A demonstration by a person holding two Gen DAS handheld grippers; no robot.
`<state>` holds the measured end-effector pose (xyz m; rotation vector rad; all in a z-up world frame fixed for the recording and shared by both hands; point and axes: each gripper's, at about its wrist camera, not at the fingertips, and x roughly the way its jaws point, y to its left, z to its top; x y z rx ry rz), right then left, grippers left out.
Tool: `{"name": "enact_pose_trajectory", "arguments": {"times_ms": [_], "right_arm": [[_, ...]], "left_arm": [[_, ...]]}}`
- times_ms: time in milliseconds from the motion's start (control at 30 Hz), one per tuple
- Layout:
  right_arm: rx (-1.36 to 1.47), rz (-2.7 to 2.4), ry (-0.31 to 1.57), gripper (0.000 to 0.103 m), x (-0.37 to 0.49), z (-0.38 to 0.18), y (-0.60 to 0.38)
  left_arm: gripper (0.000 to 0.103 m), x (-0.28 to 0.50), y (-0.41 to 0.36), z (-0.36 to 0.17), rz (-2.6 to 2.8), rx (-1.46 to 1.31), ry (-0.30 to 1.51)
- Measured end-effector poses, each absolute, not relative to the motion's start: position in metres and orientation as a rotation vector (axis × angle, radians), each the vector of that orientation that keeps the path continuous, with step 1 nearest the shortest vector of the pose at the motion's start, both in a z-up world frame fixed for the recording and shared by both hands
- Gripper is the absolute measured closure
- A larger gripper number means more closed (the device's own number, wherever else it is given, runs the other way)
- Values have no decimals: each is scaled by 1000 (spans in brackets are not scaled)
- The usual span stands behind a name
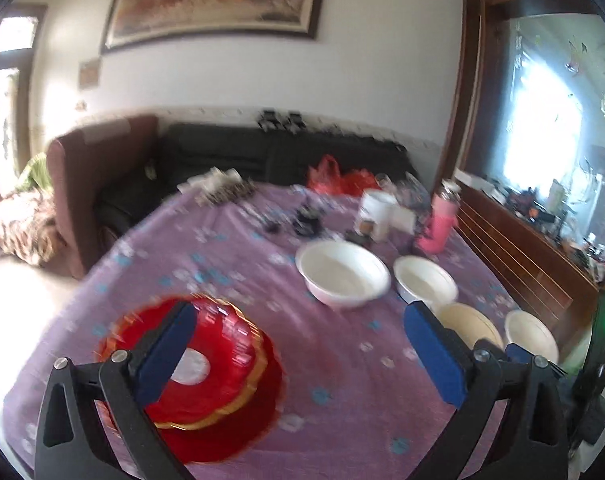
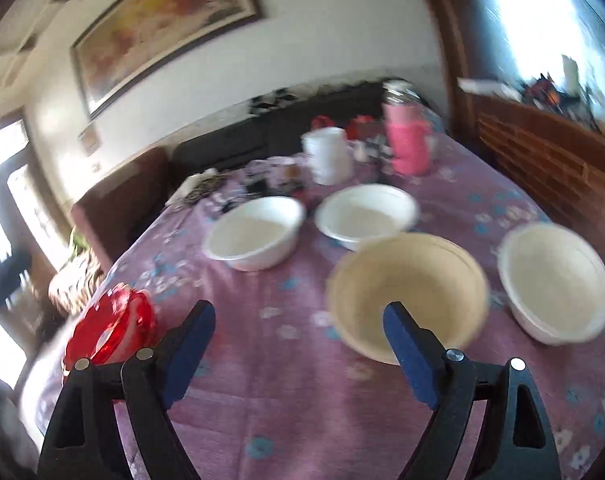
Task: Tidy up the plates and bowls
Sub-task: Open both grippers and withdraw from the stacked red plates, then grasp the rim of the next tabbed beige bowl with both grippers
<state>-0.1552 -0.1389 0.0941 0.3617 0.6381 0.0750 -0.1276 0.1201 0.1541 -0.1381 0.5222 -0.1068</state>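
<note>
- Bowls: four counted on the table (image 2: 294,400), all upright and empty. Three are white, one is cream.
- Far pair, right wrist view: white bowl one (image 2: 254,232) and white bowl two (image 2: 366,214), side by side, close but apart.
- Near pair: cream bowl (image 2: 408,292) and white bowl three (image 2: 554,280), set apart, both nearer the camera than the far pair.
- Plates: one stack of red plates (image 1: 222,360) with gold rims, well apart from the bowls, at the table's left side. Plate count not readable through blur.
- Left gripper (image 1: 302,356): jaws spread wide, nothing between the pads; its left finger overlaps the red stack in view.
- Right gripper (image 2: 298,350): jaws wide apart, holding nothing; its right finger stands in front of the cream bowl's near rim.
- Clutter at far edge: one pink bottle (image 2: 408,144), one white container (image 2: 328,156).
</note>
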Motion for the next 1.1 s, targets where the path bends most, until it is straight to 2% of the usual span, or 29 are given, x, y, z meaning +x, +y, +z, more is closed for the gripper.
{"name": "enact_pose_trajectory", "arguments": {"times_ms": [200,667,700,733,767,1100], "right_arm": [[537,-22,736,14,-162,66,-207],[748,-19,841,14,-130,21,-223],[754,-20,841,16,-127,21,-224],[752,-31,838,17,-125,21,-225],[751,-40,835,19,-124,23,-225],[778,-46,864,43,-108,15,-227]], "left_arm": [[0,-95,71,118,-231,-158,692],[2,-26,17,63,-351,-298,955],[6,-19,14,59,-356,-309,975],[18,-15,11,56,-366,-315,992],[24,-10,8,53,-373,-314,1008],[24,22,-38,39,-371,-203,1038]]}}
